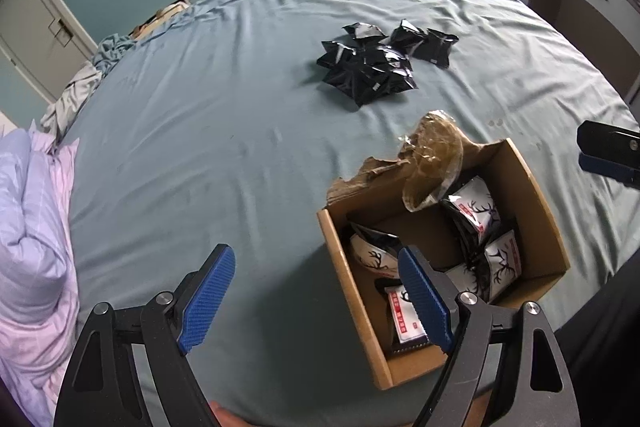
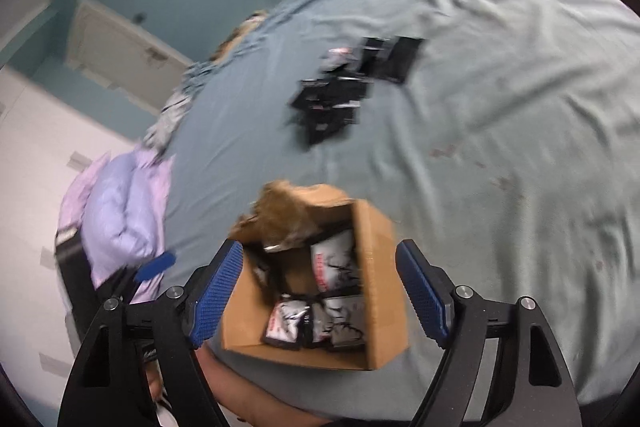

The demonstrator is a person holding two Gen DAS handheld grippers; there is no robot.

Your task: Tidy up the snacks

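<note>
Blue-grey sheet, black packets, brown box

The bed sheet (image 1: 224,131) is a muted blue-grey; the heap of snack packets (image 1: 372,67) on it is glossy black. The cardboard box (image 1: 348,267) is plain brown, and the packets inside (image 1: 480,211) show white faces with black antler drawings and red print. The quilt (image 1: 36,227) is pale lilac and pink, faintly checked. Both grippers' pads (image 1: 208,303) are textured blue on black arms.

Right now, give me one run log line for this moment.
left gripper: open, empty | right gripper: open, empty, above cardboard box | box: several snack packets inside | black packet pile: loose on bed sheet
</note>
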